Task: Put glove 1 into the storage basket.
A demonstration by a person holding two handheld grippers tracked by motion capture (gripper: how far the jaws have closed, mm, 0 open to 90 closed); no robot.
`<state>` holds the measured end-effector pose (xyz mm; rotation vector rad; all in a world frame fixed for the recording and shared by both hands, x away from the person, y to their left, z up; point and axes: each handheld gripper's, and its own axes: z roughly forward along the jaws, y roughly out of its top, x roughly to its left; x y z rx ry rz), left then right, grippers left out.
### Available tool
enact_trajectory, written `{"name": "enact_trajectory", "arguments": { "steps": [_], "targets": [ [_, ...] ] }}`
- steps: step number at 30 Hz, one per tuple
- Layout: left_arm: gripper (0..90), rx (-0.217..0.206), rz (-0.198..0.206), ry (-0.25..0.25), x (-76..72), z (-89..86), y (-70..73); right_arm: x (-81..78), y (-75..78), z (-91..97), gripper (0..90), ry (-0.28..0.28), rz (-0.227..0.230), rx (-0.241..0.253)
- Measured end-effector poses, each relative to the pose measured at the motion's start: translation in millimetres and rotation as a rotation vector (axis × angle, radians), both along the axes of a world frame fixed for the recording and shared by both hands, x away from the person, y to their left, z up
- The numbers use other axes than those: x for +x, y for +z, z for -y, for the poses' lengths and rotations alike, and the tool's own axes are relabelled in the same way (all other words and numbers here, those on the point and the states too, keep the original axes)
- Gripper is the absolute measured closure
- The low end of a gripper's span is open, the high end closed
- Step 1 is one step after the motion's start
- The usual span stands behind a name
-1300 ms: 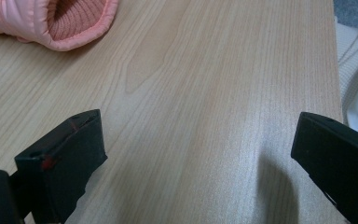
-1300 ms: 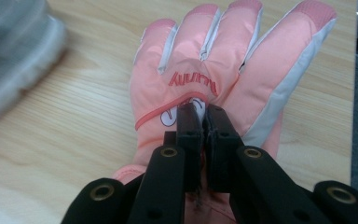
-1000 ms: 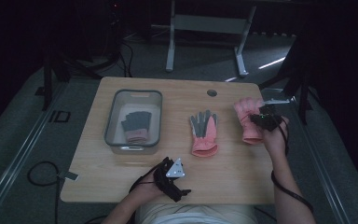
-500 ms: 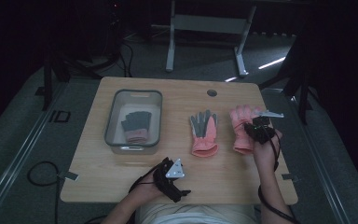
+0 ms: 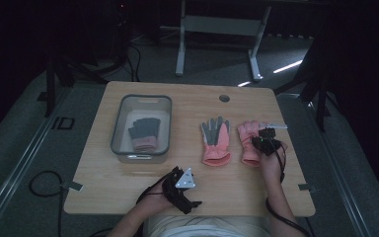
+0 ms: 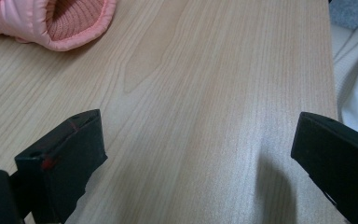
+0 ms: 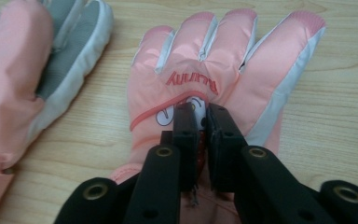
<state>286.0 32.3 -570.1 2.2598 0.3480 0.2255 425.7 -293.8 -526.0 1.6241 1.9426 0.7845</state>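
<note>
- Right gripper point(image 7: 203, 109): jaws nearly closed, just been opening, pinching pink glove point(image 7: 214, 70) fabric near desk's point(image 5: 128, 182) right edge
- Left gripper point(image 6: 200, 140): jaws wide, empty, at near edge

A: Your table point(image 6: 205, 93) is pale wood, fine straight grain, matt.

B: And the pink glove point(image 7: 205, 70) under your right gripper point(image 7: 202, 112)?

A: Slick padded cloth with a faint sheen, white trim, printed lettering. Its neighbour, the second glove point(image 5: 216, 140), shows a dull grey palm (ribbed knit inside the cuff).

B: Bin?

A: The tub point(image 5: 141, 127) looks like clear plastic, grey rim. Jaw pads: matt black.
</note>
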Motion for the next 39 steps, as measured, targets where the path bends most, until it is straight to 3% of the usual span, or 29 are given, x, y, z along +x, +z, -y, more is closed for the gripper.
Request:
{"name": "enact_trajectory", "arguments": {
  "steps": [7,11,15,19,22,23,25,34,39],
  "targets": [
    [2.3,0.0,-0.003,-0.001,-0.1,-0.1,-0.1,2.8,-3.1,4.0,76.1,0.026,-0.01,0.006],
    [2.3,-0.002,-0.004,0.0,-0.2,0.3,0.0,-0.4,9.3,9.1,69.6,0.057,0.002,0.012],
    [2.3,0.003,-0.001,-0.001,-0.3,0.4,0.1,-5.7,27.8,16.0,65.3,0.192,0.06,-0.036],
    [2.3,0.005,-0.004,0.0,-0.6,0.6,0.3,-8.1,40.5,24.0,63.8,0.252,0.083,-0.019],
    [2.3,0.006,-0.002,0.0,-0.9,0.8,0.1,-7.5,42.2,24.9,62.1,0.338,0.086,-0.014],
    [2.3,0.006,-0.002,0.0,-0.9,0.8,0.1,-7.5,42.2,24.9,62.1,0.338,0.086,-0.014],
    [2.3,0.008,-0.004,0.0,-0.5,0.9,-0.2,-5.7,35.9,24.8,60.5,0.393,0.064,-0.032],
    [2.3,0.009,-0.004,0.0,-0.2,1.0,-0.6,1.0,4.7,29.1,55.5,0.333,0.009,-0.019],
    [2.3,0.005,-0.004,0.001,-1.2,0.8,-0.6,2.6,-8.9,23.3,64.3,0.298,0.012,-0.048]
  ]
}}
